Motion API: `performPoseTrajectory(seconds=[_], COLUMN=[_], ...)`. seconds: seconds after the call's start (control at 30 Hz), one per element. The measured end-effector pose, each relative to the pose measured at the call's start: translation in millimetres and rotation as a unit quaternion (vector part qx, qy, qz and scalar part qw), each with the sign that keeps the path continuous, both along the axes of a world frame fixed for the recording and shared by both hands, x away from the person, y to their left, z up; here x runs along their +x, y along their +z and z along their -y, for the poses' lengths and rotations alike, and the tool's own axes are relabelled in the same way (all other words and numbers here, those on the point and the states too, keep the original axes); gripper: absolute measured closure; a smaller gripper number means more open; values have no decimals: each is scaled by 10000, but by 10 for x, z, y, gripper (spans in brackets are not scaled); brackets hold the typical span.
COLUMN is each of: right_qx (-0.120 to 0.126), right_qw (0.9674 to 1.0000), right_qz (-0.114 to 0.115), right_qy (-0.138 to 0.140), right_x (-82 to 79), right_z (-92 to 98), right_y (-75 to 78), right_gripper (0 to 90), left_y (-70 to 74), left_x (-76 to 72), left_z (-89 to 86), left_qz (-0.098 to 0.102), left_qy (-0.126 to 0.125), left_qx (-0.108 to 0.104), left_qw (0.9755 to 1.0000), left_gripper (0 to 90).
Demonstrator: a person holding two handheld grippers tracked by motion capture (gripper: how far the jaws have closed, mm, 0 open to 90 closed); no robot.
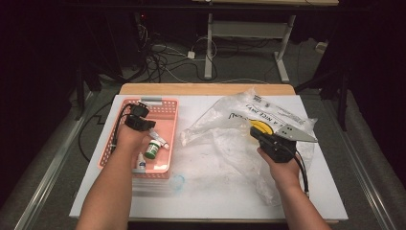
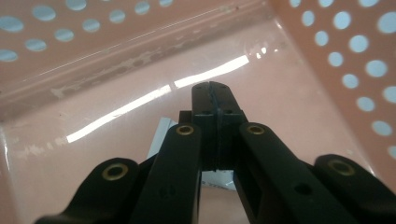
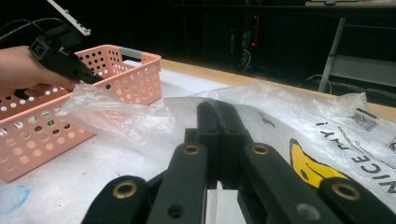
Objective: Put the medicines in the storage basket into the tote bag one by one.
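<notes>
A pink perforated basket (image 1: 166,106) stands at the left of the white table. My left gripper (image 1: 142,124) reaches down into it, and in the left gripper view its jaws (image 2: 212,93) are pressed together just above the basket floor (image 2: 289,116). A white flat item (image 2: 161,135) lies under the jaws; I cannot tell whether they touch it. My right gripper (image 1: 254,130) hovers over a crumpled clear plastic bag (image 1: 225,139) with a yellow smiley print (image 3: 310,168). Its jaws (image 3: 215,105) are shut with nothing visible between them.
In the basket lie a green-capped bottle (image 1: 152,149), a white tube (image 1: 161,140) and a small white bottle (image 1: 140,166). A faint blue ring mark (image 1: 178,182) is on the table near the basket's front corner. Cables and a desk frame (image 1: 209,48) lie beyond the table.
</notes>
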State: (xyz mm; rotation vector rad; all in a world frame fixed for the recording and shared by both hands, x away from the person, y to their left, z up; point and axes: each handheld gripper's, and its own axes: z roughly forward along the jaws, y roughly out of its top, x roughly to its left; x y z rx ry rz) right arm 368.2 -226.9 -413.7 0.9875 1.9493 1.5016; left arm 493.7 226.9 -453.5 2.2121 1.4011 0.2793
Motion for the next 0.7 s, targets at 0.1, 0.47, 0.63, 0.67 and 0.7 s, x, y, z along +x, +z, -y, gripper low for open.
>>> performPoseTrajectory(seconds=[0.1, 0.47, 0.63, 0.67, 0.7], right_qx=[9, -22, -27, -23, -24], right_qw=[10000, 10000, 10000, 10000, 10000], right_qz=[-20, 19, 28, 35, 32], right_qy=[9, 66, 68, 71, 68], right_x=[-5, -36, -38, -39, -43], right_z=[-7, -25, -15, -13, -12], right_y=[-4, 4, 6, 7, 8], right_gripper=[900, 900, 900, 900, 900], left_y=[-41, -37, 7, 15, 26], left_x=[23, -6, -105, -128, -150], left_z=[2, 41, -26, -38, -50], left_qz=[-98, -434, -614, -640, -682], left_qy=[-45, -205, -228, -194, -187], left_qx=[32, 704, 1043, 1054, 1083], left_qw=[9999, 9964, 9924, 9922, 9916], left_gripper=[880, 880, 880, 880, 880])
